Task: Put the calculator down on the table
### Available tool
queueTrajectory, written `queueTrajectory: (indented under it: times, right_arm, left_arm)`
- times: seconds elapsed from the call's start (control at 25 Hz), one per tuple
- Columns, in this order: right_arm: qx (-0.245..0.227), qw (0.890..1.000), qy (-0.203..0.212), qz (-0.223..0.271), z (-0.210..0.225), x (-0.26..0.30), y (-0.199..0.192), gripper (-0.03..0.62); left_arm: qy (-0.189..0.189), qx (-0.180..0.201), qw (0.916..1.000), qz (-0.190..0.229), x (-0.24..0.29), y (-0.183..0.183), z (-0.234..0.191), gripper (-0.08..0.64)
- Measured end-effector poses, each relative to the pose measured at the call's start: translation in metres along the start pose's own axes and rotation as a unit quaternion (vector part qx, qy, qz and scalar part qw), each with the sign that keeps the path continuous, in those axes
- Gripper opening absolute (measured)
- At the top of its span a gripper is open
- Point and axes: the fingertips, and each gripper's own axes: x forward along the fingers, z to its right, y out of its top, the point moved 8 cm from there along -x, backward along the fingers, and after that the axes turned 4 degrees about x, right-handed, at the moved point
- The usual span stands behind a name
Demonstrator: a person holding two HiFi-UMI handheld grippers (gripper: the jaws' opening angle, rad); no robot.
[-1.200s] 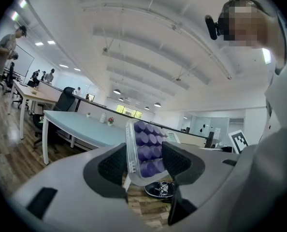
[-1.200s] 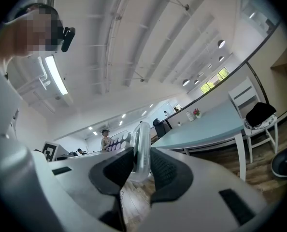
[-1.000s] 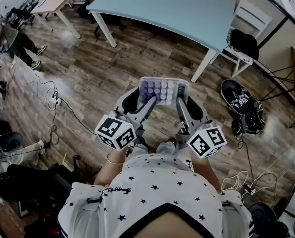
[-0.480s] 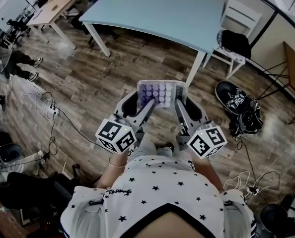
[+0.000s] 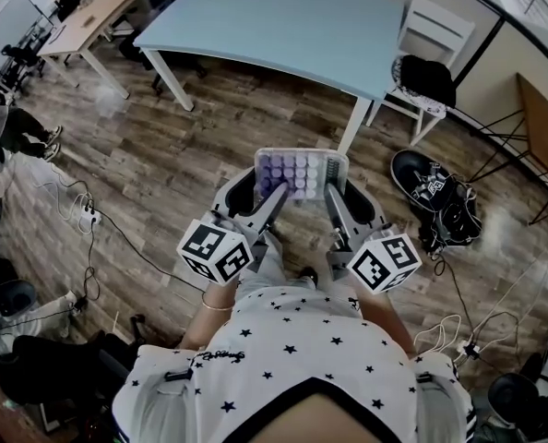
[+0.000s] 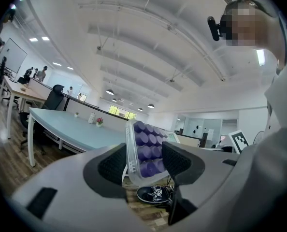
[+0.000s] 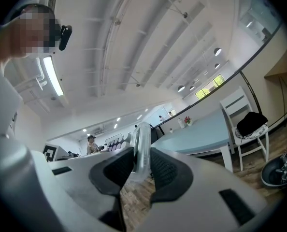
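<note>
Clear-cased calculator with round purple keys (image 5: pixel 302 172) hangs over the wooden floor (image 5: pixel 163 164), well short of the pale blue table (image 5: pixel 283 26).
The left gripper (image 6: pixel 143 161) and right gripper (image 7: pixel 142 166) both clamp its near edge; a slackened or uneven squeeze on the smooth plastic could drop it.

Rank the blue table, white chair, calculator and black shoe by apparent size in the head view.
1. blue table
2. white chair
3. calculator and black shoe look about alike; the calculator is nearer the camera, so I leave them unranked.

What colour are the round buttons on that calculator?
Purple, set in the clear plastic calculator; clearest in the left gripper view.
</note>
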Motion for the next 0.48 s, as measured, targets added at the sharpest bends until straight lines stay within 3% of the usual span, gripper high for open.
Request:
queueTrajectory:
  times: [0.48]
  right_arm:
    - [0.0,1.0,-0.022,0.004,0.013,0.051,0.008,0.104]
  left_arm:
    - [-0.024,0.001,0.9997,-0.004,0.034,0.015,-0.051,0.239]
